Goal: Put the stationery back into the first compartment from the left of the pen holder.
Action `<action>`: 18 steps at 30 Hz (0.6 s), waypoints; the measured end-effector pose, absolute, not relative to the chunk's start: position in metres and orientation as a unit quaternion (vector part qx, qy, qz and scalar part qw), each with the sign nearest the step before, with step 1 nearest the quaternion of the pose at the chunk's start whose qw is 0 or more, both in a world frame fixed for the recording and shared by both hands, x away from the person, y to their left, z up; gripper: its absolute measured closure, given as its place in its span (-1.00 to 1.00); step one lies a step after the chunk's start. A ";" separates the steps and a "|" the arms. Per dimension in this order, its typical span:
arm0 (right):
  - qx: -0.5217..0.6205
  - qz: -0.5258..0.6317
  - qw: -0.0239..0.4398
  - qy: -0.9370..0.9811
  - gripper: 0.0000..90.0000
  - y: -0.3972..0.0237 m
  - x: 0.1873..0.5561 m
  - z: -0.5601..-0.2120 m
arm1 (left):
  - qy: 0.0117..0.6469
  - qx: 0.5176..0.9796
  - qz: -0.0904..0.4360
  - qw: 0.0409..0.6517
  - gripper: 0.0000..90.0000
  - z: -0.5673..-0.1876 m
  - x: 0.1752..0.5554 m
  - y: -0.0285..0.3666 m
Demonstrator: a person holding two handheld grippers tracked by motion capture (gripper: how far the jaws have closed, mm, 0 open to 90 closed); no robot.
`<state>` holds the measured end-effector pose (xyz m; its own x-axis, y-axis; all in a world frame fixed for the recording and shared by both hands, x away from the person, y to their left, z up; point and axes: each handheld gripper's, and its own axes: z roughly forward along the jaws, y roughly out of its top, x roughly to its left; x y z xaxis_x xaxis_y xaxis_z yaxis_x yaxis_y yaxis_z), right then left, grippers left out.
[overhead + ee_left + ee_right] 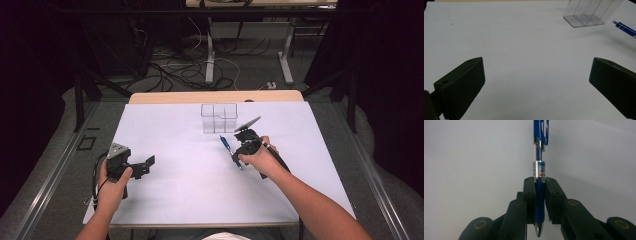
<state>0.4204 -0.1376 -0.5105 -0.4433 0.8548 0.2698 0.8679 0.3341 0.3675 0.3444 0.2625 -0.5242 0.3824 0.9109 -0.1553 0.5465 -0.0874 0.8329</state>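
Right gripper [539,187] clamped on blue pen [539,170], pads pressing rubber grip, silver tip pointing back toward camera. Left gripper [536,82] spread wide with nothing between its pads, held low over white table [190,185], well apart from pen. Clear divided holder [219,118] upright near far edge, just beyond the pen's clip end.

Lab/test rig: white table [165,200] w/ black frame [80,100], dark curtains [30,75], loose cables [170,70] on concrete floor, other desk legs [286,55] behind.
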 end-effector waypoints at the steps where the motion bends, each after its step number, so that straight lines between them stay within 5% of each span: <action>1: -0.525 -0.236 0.009 -0.818 0.78 -0.138 0.420 -0.509 | 0.515 0.707 0.208 0.437 -1.00 -0.524 0.344 0.262; 18: -0.434 -0.334 -0.100 -0.831 0.78 -0.146 0.403 -0.486 | 0.515 0.707 0.207 0.438 -1.00 -0.525 0.345 0.261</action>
<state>0.4026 -0.1459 -0.4863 -0.6027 0.7882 0.1247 0.6550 0.3994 0.6415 0.3447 0.2615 -0.5251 0.3833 0.9100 -0.1583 0.5470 -0.0856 0.8327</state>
